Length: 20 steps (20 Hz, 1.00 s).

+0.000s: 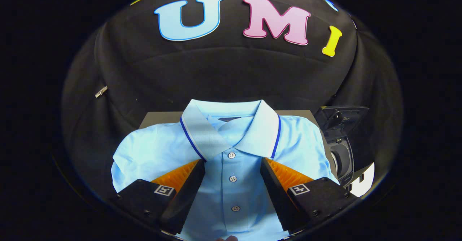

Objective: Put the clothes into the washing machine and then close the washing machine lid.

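Gripper (232, 169) poised over a folded polo shirt (231, 150).
Its fingers stand wide apart, straddling the button placket without clamping it; the shirt lies flat on the bench (151, 118), with the open-lidded washing machine (341, 143) past the bench's right edge.

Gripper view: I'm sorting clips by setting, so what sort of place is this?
Probably a staged recording booth: a black cloth wall, a light blue polo shirt between the open tool fingers, and a small washing machine, lid raised, beside it.
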Tool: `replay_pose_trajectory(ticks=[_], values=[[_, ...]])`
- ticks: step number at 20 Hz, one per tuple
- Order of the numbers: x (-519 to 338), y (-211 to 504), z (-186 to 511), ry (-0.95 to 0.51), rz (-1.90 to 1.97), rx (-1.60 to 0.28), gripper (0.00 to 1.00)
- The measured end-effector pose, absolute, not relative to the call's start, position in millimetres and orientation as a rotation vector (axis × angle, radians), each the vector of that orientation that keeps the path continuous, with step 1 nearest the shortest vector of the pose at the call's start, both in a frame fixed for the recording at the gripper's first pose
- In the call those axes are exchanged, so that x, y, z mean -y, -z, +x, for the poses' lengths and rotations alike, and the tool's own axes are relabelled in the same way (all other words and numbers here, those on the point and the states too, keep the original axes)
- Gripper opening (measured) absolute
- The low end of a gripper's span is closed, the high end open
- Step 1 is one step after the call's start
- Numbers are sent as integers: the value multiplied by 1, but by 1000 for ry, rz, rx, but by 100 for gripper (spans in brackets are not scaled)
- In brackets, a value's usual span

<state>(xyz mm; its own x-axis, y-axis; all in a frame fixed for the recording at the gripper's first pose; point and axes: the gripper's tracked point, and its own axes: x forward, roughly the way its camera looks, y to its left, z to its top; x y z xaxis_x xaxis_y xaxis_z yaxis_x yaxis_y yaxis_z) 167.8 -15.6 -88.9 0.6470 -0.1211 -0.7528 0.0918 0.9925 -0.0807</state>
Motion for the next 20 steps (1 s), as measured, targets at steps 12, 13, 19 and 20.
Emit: replay_pose_trajectory(ticks=[12,13,19,20], values=[[24,98,160,155,-10,-1128,87],[25,98,161,148,-20,-1126,72],[25,99,159,121,-30,-1125,39],[26,97,162,124,-26,-1122,20]])
